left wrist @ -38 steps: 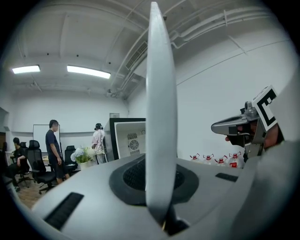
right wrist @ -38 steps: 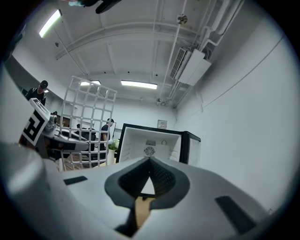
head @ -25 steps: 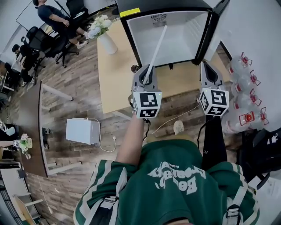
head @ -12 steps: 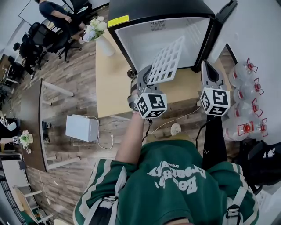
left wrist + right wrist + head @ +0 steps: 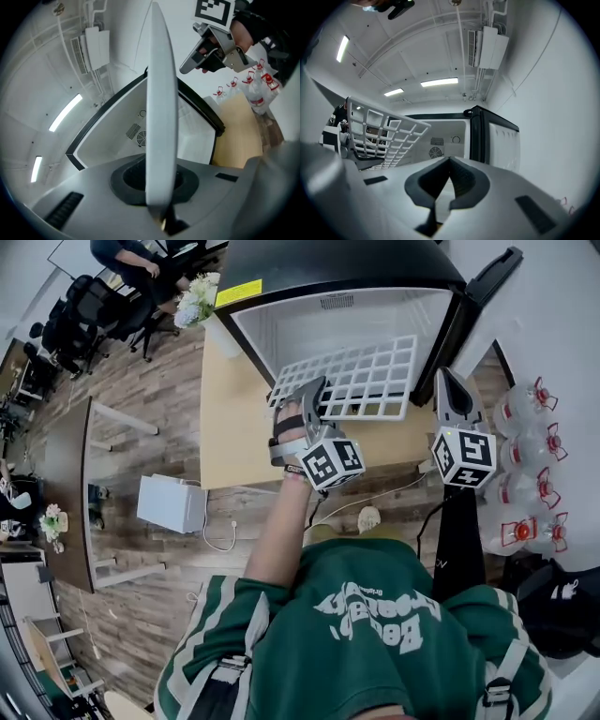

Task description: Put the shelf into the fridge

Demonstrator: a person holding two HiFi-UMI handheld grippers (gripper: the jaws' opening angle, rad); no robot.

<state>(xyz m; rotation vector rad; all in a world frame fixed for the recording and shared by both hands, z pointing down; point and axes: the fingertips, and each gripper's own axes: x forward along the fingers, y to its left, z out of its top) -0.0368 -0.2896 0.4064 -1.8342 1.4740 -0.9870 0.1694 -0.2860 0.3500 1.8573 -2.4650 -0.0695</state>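
The shelf (image 5: 361,381), a white grid panel, hangs nearly flat in the air at the mouth of the fridge (image 5: 347,277). Its far edge is just at the opening and the rest reaches back over the light wooden table (image 5: 220,437) that the fridge stands on. Lying level suits the job, I judge: a panel like this has to go in flat to meet the side ledges, though no view shows those ledges clearly. The door (image 5: 483,287) stands swung wide to the right, which leaves the white cavity open for the panel to enter. The left gripper (image 5: 314,390) carries the panel alone, clenched on its near left edge. In the left gripper view the panel runs edge-on straight out from between the pads, with the jaws drawn in almost fully and pinching the thin rim. A one-sided hold like this leaves the far right corner free to sag or swing. That is probably why the right gripper (image 5: 448,381) waits just beside the panel's right edge, apart from it. Its jaws are pressed together at the tips with nothing between them. Water bottles (image 5: 530,437) stand on the floor to the right, well clear.
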